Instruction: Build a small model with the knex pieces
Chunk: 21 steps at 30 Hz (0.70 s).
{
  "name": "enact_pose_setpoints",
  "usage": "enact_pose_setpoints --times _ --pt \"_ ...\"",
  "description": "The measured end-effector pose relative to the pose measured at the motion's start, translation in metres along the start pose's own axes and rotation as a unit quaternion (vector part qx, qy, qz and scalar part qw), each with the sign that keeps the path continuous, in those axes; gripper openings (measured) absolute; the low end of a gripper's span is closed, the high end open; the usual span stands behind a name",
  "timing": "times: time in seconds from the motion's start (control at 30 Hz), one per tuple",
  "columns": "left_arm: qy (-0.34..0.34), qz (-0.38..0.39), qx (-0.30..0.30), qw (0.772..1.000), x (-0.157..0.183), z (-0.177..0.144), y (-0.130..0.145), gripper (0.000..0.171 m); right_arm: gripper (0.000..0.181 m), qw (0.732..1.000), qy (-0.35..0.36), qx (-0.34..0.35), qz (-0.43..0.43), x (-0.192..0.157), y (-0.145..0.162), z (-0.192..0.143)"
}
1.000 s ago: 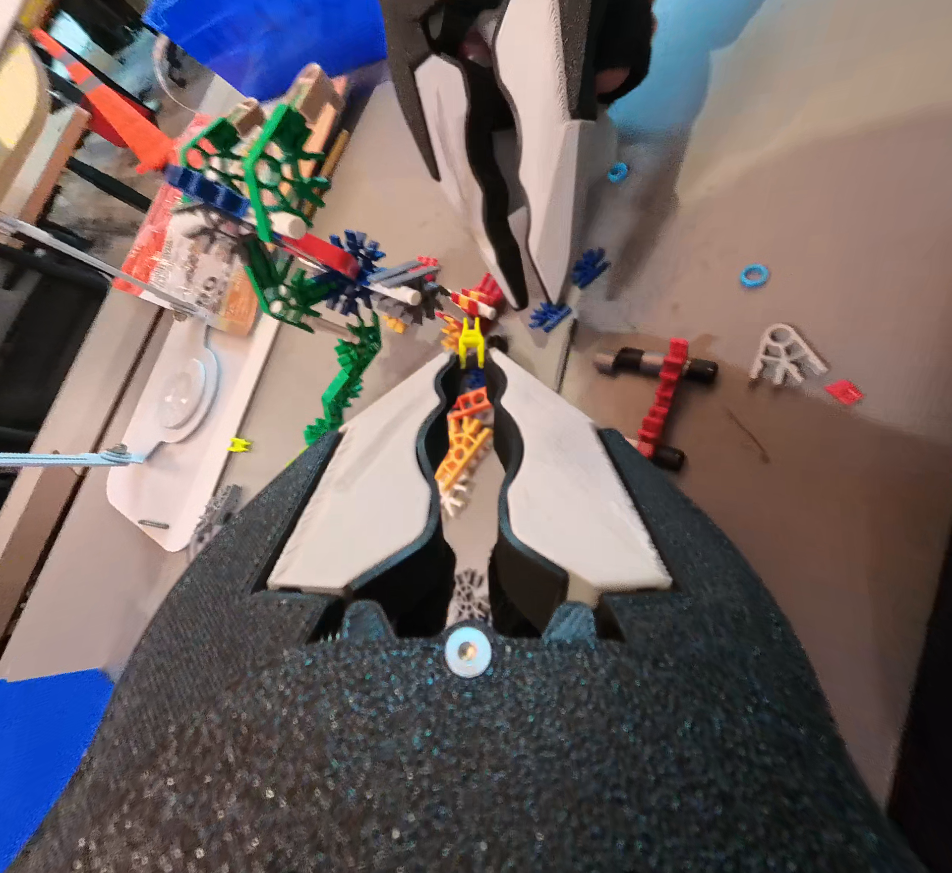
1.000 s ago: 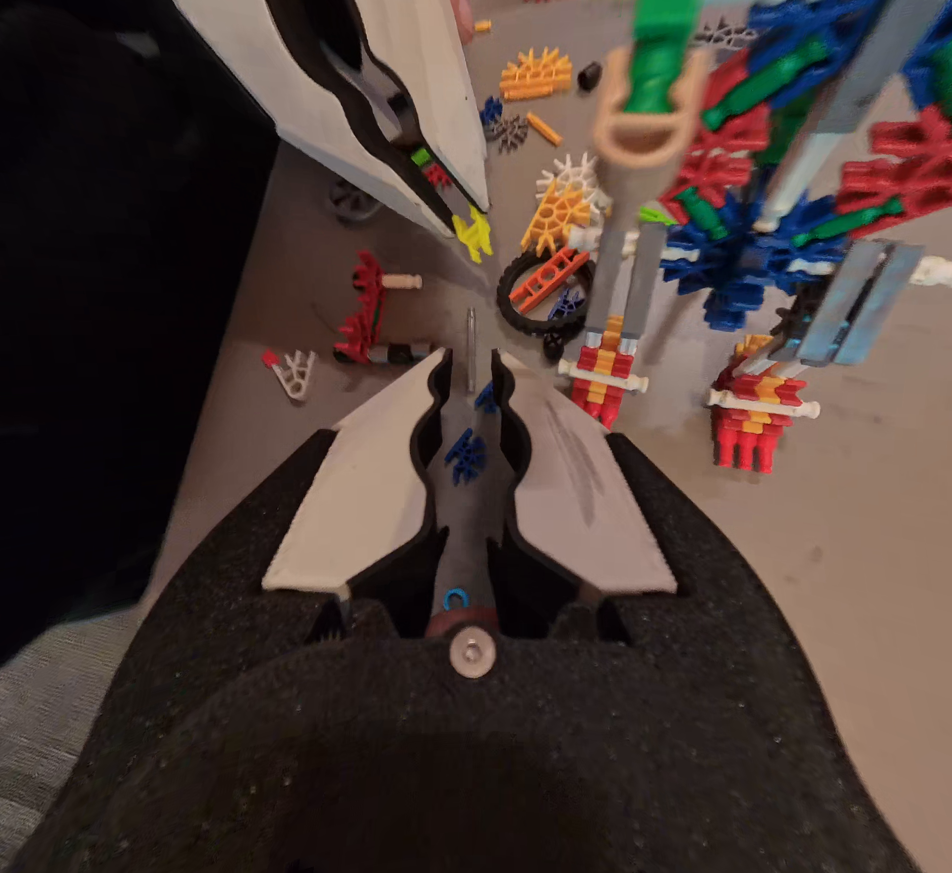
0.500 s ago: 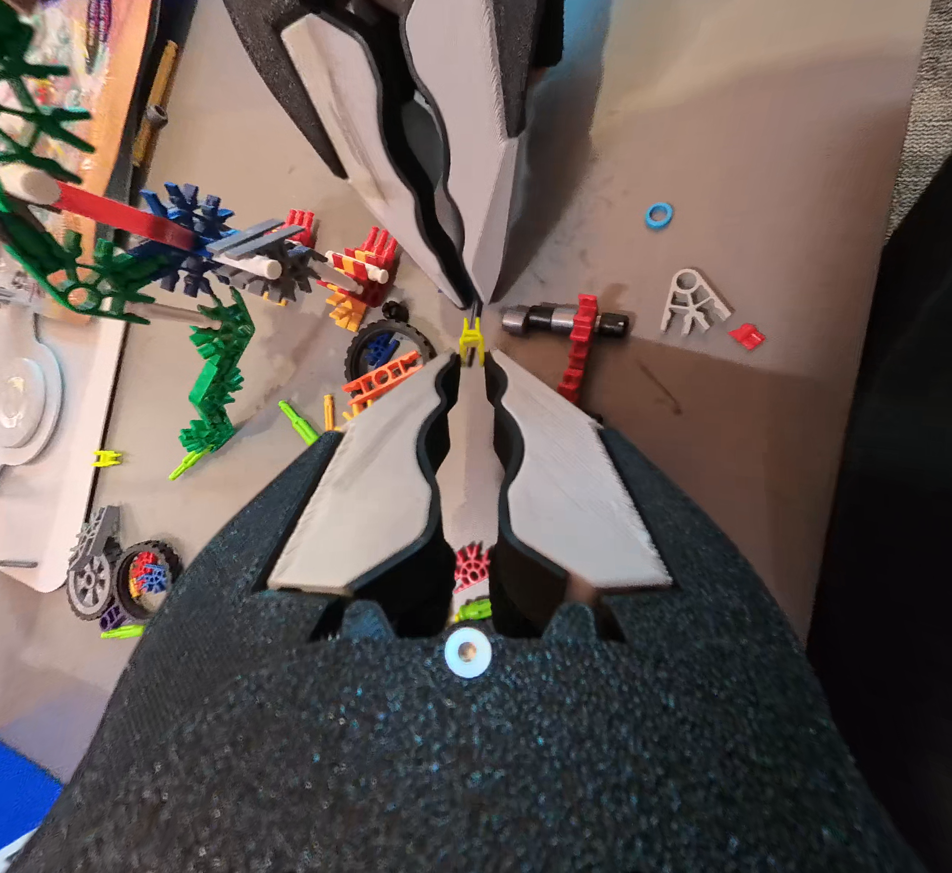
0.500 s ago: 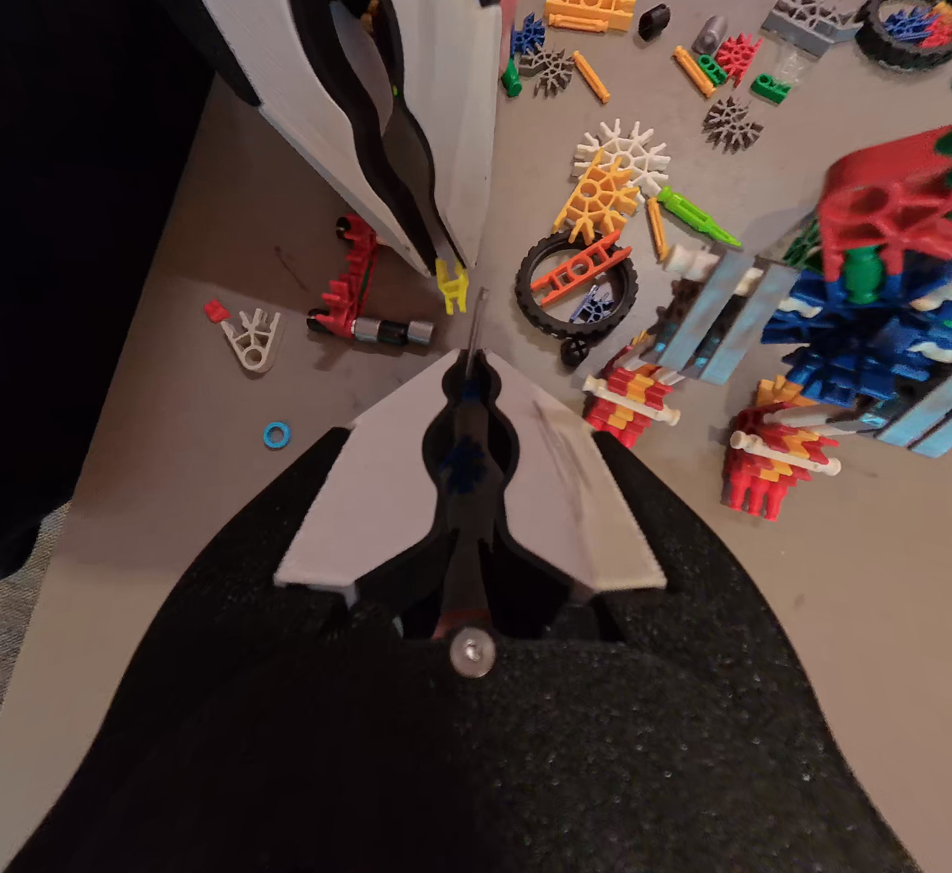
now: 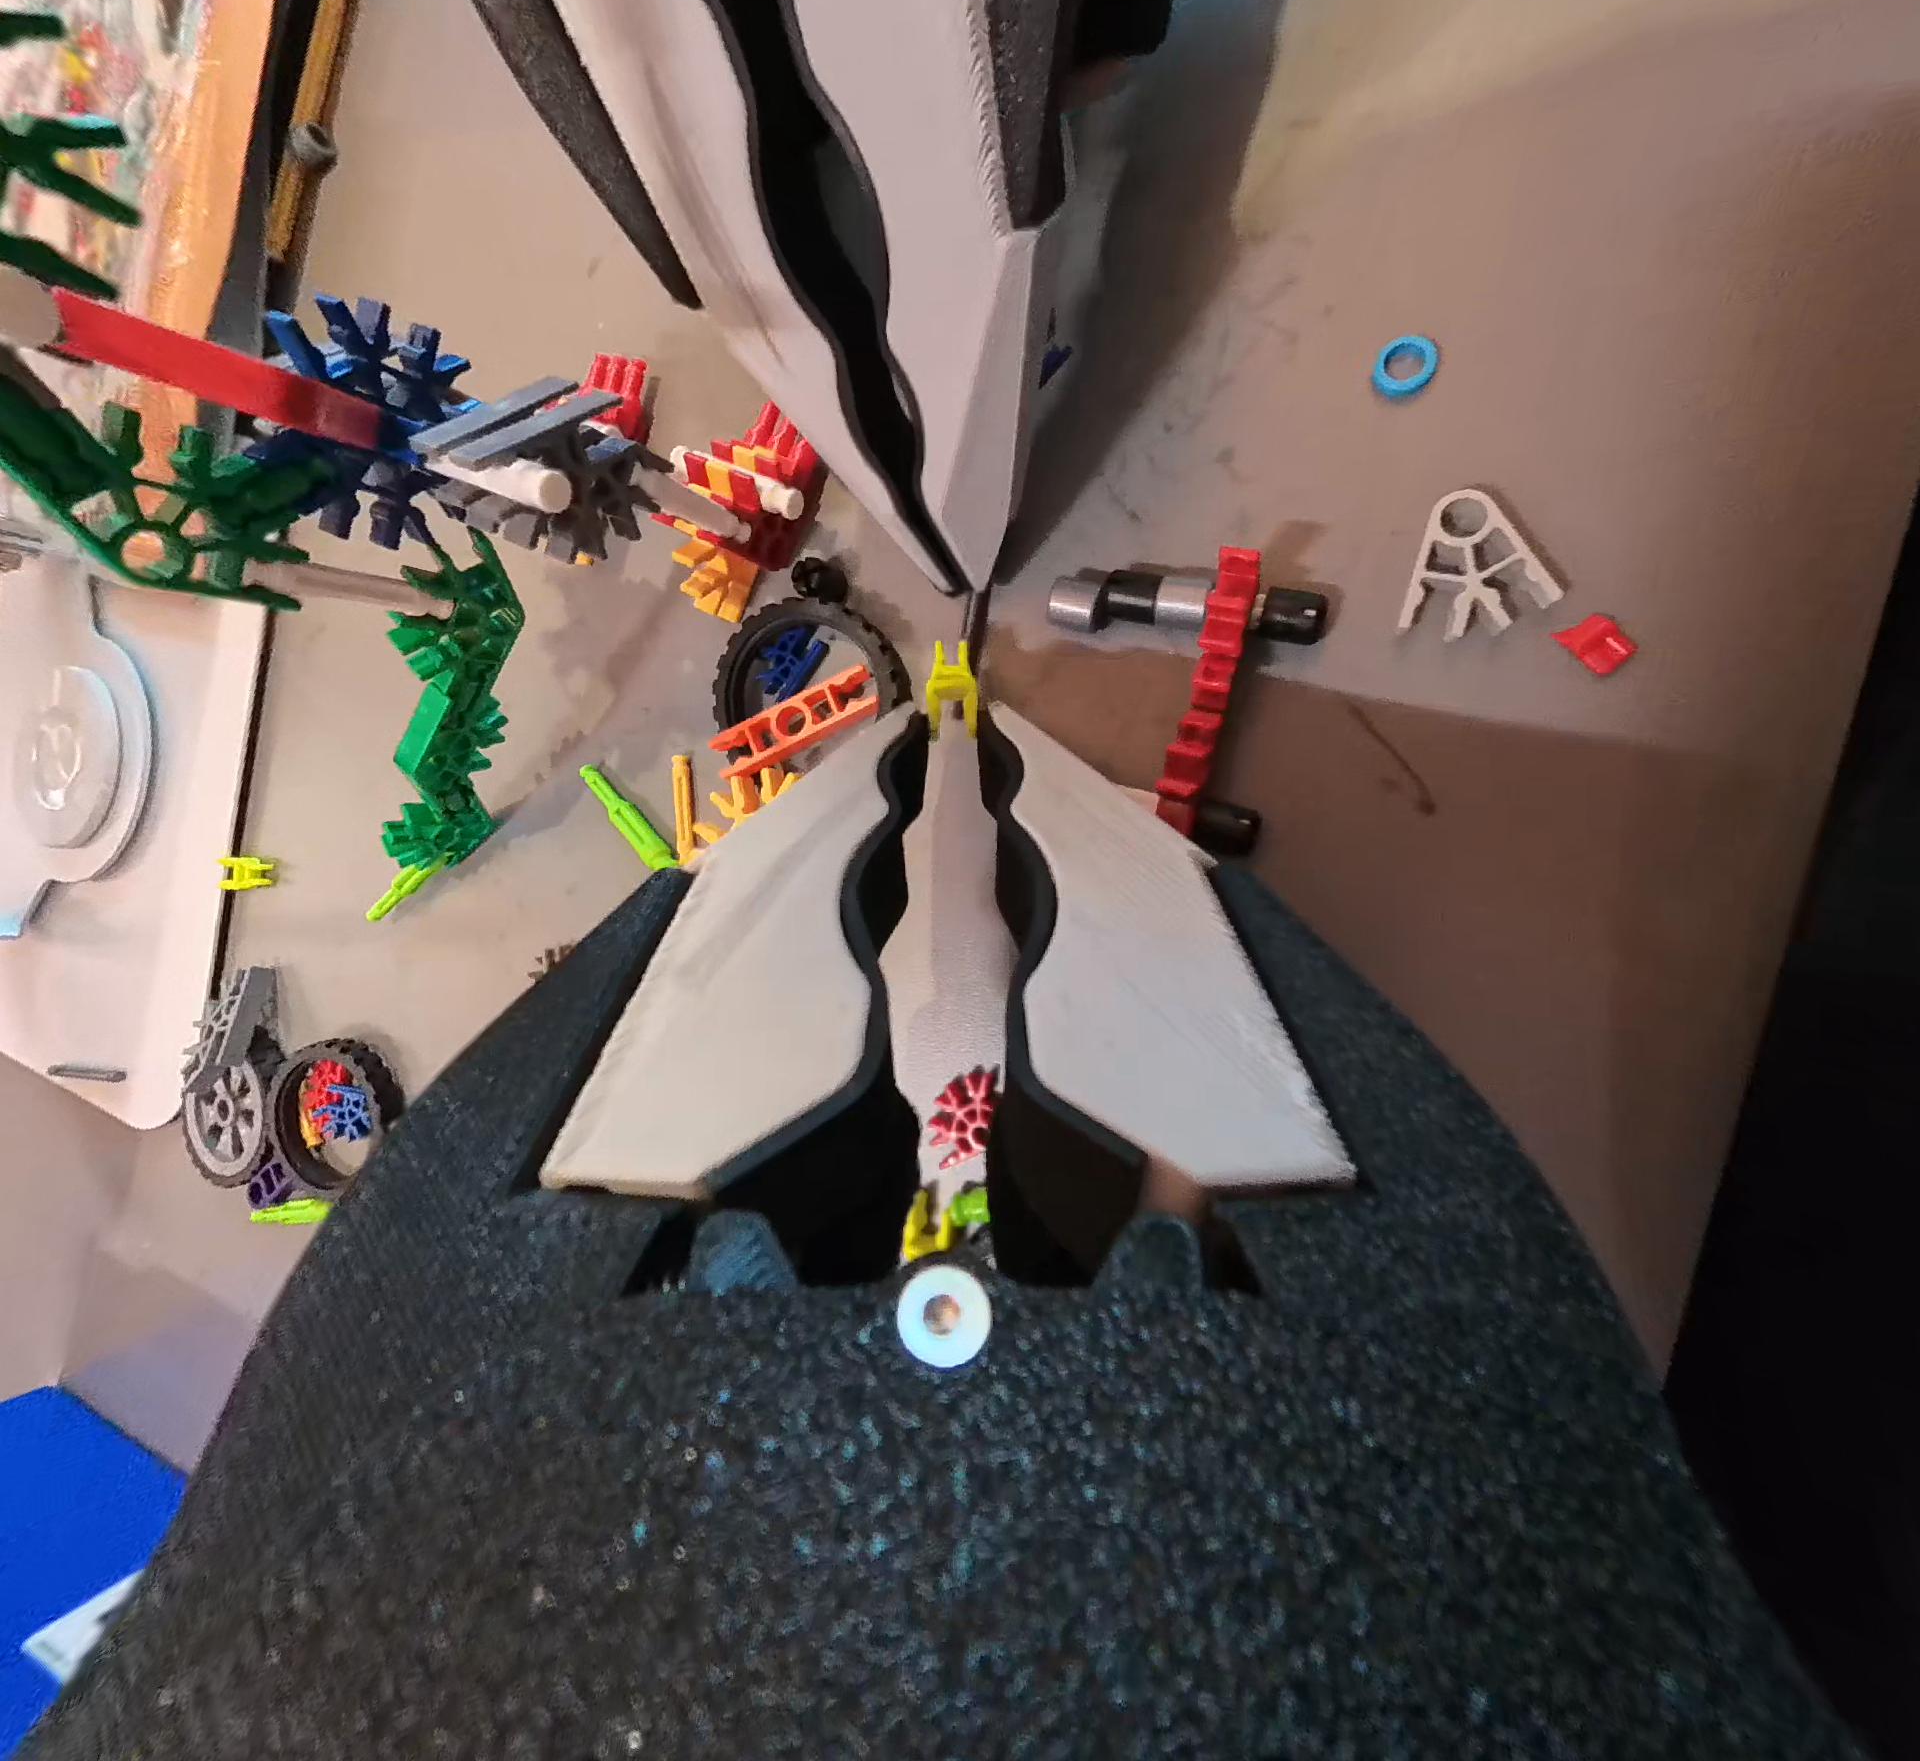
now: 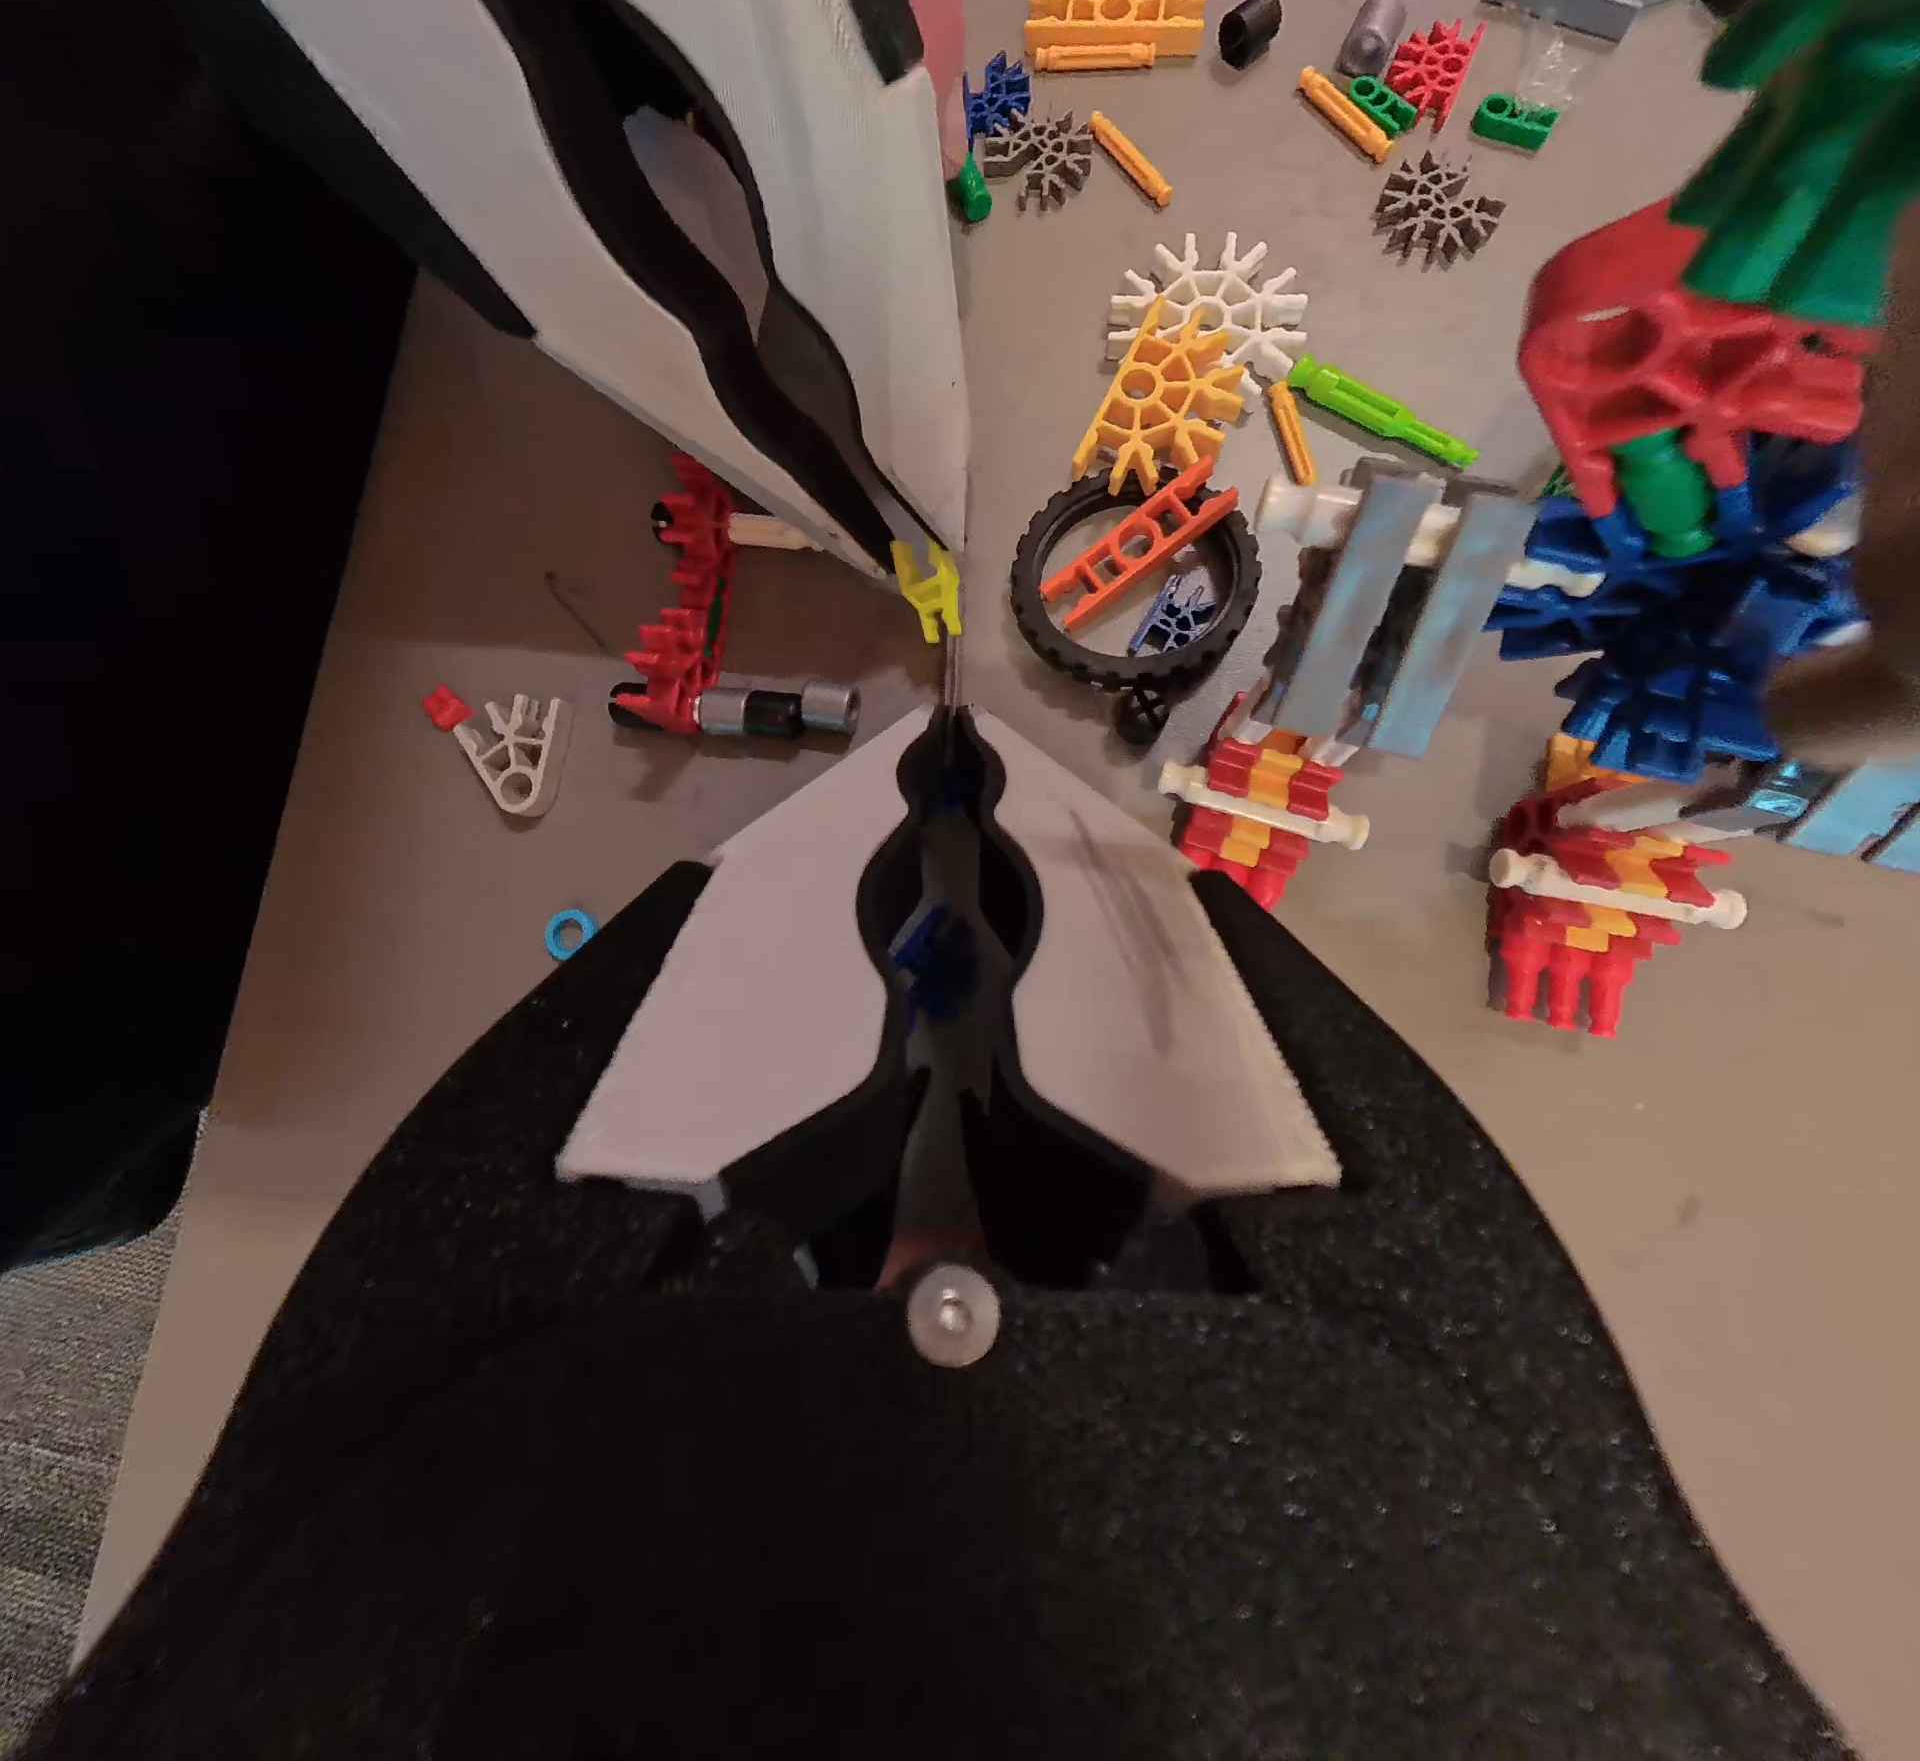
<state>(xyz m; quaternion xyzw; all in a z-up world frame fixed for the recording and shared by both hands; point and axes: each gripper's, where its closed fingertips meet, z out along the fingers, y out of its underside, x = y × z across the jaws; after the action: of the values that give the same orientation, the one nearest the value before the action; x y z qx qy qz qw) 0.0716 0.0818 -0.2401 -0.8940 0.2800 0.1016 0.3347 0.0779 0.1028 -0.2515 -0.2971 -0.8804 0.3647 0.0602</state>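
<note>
My left gripper [image 5: 951, 724] is shut on a small yellow clip connector [image 5: 951, 681], which sticks out past its tips above the grey table. My right gripper [image 5: 971, 581] comes down from the top of the left wrist view, tip to tip with the left one. In the right wrist view my right gripper [image 6: 951, 719] is shut on a thin grey rod [image 6: 951, 667]. The rod's far end touches the yellow connector [image 6: 928, 591], which my left gripper [image 6: 925, 553] holds at upper left.
A black tyre with an orange piece [image 5: 800, 672] lies just left of the tips. A red toothed strip on a black-and-silver axle [image 5: 1210, 672] lies to the right. A blue, green and red model [image 6: 1683, 589], loose pieces, a blue ring [image 5: 1405, 366] and a white tray [image 5: 62, 776] surround them.
The right gripper has shut on the thin rod. The two grippers have drawn together, so the rod's end now meets the yellow connector. The model has slid out to the views' edges.
</note>
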Motion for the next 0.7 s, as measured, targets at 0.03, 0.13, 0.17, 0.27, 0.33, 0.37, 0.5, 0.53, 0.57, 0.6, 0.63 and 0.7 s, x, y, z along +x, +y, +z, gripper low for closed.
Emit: enact_pose_setpoints --times 0.03,0.13,0.17,0.27,0.33,0.37,0.5,0.53,0.57,0.6,0.63,0.7 --pt "-0.002 0.006 -0.005 1.000 -0.0001 0.0010 0.0009 0.007 0.000 1.000 0.001 0.001 0.002 0.0000 -0.0007 0.0006" --pt "-0.002 0.018 -0.016 1.000 0.0025 0.0047 0.0018 0.007 0.000 1.000 0.001 0.003 0.014 0.0006 -0.0019 0.0015" --pt "-0.002 0.023 -0.019 1.000 0.0029 0.0058 0.0021 0.007 0.000 1.000 0.001 0.005 0.017 0.0006 -0.0023 0.0018" --pt "-0.007 0.028 -0.024 0.999 0.0029 0.0082 0.0022 0.007 0.000 1.000 -0.004 0.005 0.022 0.0000 -0.0028 0.0015" --pt "-0.013 0.036 -0.029 0.999 0.0021 0.0096 0.0035 0.007 0.000 1.000 -0.009 0.007 0.028 -0.0014 -0.0036 0.0025" --pt "-0.015 0.037 -0.030 0.999 0.0018 0.0097 0.0033 0.007 0.000 0.999 -0.010 0.009 0.030 -0.0018 -0.0042 0.0031" --pt "-0.024 0.041 -0.036 0.998 -0.0009 0.0101 0.0045 0.007 0.000 0.999 -0.015 0.014 0.045 -0.0019 -0.0071 0.0036" --pt "-0.025 0.042 -0.036 0.998 -0.0012 0.0102 0.0046 0.007 0.000 0.999 -0.014 0.015 0.046 -0.0010 -0.0073 0.0032" --pt "-0.025 0.042 -0.036 0.998 -0.0013 0.0102 0.0046 0.007 0.000 0.999 -0.014 0.016 0.046 -0.0004 -0.0077 0.0022" --pt "-0.027 0.042 -0.037 0.998 -0.0017 0.0100 0.0049 0.007 0.000 0.999 -0.012 0.018 0.046 0.0008 -0.0087 0.0007" --pt "-0.029 0.042 -0.038 0.998 -0.0028 0.0096 0.0058 0.007 0.000 0.999 -0.010 0.019 0.045 0.0018 -0.0095 -0.0009" --pt "-0.032 0.039 -0.044 0.998 -0.0057 0.0079 0.0094 0.007 0.003 0.999 -0.006 0.016 0.041 0.0029 -0.0090 -0.0028"
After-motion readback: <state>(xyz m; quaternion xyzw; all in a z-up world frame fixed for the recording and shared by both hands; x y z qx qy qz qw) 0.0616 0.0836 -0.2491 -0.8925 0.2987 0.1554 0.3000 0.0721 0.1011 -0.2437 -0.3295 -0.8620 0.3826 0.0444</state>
